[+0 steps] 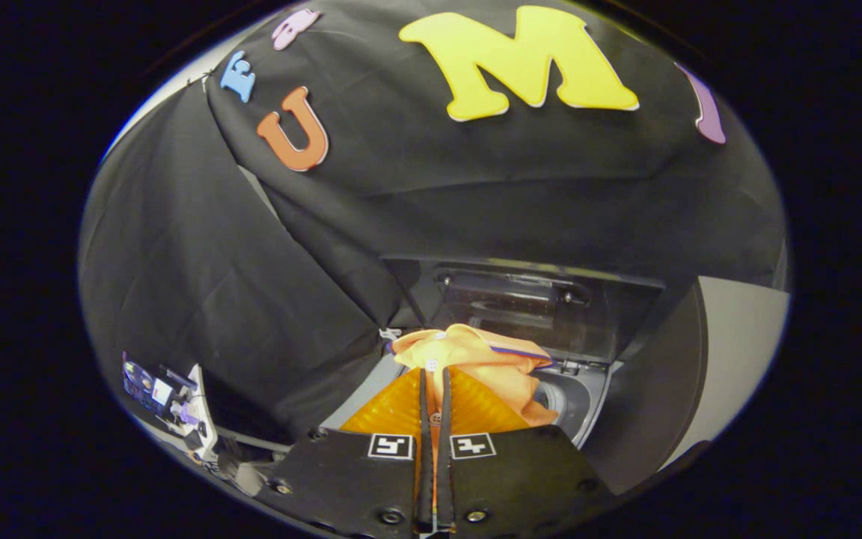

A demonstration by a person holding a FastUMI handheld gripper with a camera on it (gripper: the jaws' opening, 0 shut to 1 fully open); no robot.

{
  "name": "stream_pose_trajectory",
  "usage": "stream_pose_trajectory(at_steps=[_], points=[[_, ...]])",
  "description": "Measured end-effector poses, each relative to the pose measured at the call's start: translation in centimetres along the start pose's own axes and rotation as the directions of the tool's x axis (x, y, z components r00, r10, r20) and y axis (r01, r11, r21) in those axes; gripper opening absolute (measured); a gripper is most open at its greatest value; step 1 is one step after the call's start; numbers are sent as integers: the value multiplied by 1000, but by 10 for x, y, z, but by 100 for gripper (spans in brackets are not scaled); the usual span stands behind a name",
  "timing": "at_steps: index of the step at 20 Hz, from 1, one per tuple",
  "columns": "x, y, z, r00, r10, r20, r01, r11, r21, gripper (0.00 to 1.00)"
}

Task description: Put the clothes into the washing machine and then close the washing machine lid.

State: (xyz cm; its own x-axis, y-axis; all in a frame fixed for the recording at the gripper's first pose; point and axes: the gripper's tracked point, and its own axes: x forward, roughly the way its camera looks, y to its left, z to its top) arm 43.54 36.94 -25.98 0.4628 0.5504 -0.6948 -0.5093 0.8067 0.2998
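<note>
Between hand-held gripper (pixel 435 374) fingers, orange garment (pixel 476 355).

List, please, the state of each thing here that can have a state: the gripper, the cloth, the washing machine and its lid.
Gripper: shut on the orange garment, both fingers pressed together with the cloth between them.
Orange fabric garment with a purple edge: held up, bunched, hanging just ahead of the fingers above the machine opening.
Grey top-loading washing machine: open, drum visible beside the garment.
Dark transparent washing machine lid: raised, standing behind the garment.
</note>
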Motion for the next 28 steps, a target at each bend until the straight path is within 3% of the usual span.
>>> stream_pose_trajectory(at_steps=[12, 24, 27, 28], points=[[62, -38, -31, 970, -119, -212, 125, 992, 15, 5], [70, -50, -40, 954, -178, -241, 194, 980, 43, 5], [68, -51, -41, 958, -163, -236, 184, 981, 68, 18], [66, -53, -38, 957, -175, -232, 192, 980, 56, 34]])
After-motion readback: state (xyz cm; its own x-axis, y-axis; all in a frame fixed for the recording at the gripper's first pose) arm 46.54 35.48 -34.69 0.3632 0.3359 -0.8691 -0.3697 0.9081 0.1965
